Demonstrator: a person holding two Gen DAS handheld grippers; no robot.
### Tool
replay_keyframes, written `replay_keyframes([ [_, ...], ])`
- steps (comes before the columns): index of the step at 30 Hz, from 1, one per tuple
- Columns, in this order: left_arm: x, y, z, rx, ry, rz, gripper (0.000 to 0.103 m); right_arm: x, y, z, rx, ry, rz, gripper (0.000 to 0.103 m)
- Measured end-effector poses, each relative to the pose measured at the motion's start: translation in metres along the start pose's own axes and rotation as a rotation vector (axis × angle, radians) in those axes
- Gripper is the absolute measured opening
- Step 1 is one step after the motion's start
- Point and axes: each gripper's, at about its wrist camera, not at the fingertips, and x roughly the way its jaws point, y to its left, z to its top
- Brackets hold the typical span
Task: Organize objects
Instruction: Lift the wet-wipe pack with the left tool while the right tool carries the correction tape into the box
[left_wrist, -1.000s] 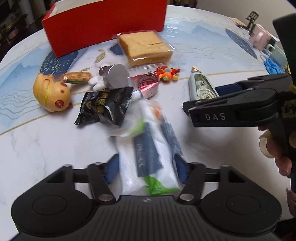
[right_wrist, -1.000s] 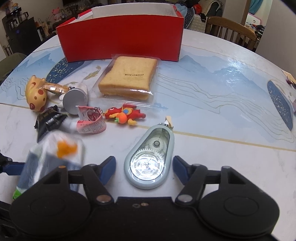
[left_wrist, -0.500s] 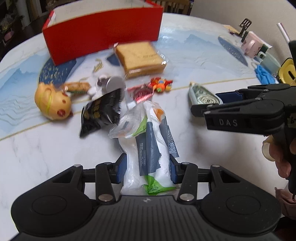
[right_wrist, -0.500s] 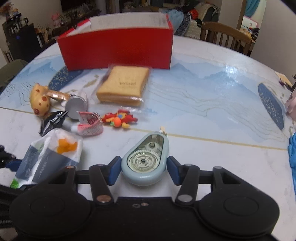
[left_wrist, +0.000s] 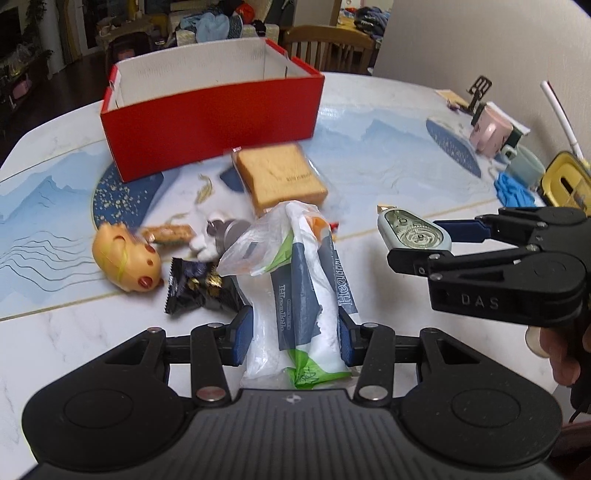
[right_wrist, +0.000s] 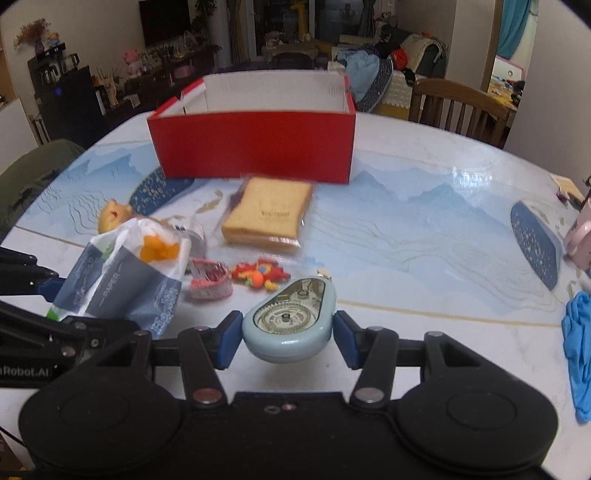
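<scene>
tissue pack (left_wrist: 303, 295) and tape dispenser (right_wrist: 291, 317) hang clamped in left (left_wrist: 295, 332) and right (right_wrist: 288, 338) fingers above the tabletop (right_wrist: 424, 236), next needing carriage over the red box (right_wrist: 255, 147).

Glossy marble-look table (right_wrist: 424, 258), matt red cardboard box (left_wrist: 210, 125), crinkly plastic packet (left_wrist: 306, 295)

Both matte black plastic grippers: left gripper (left_wrist: 295, 334), right gripper (right_wrist: 288, 338); 2 blue-padded fingers (left_wrist: 242, 334), silver pivot screws, white "DAS" lettering right of frame.
</scene>
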Motion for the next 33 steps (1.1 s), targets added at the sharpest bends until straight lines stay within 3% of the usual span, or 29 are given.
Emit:
replay_keyframes([
  [13, -0.026, 0.016, 0.043, -0.038, -0.081, 0.002, 0.044, -0.032, 0.004, 0.053, -0.06, -0.106, 0.06, 0.053],
  [33, -0.033, 0.063, 0.129, -0.063, -0.168, 0.086, 0.044, -0.02, 0.008, 0.144, -0.166, -0.223, 0.082, 0.053],
])
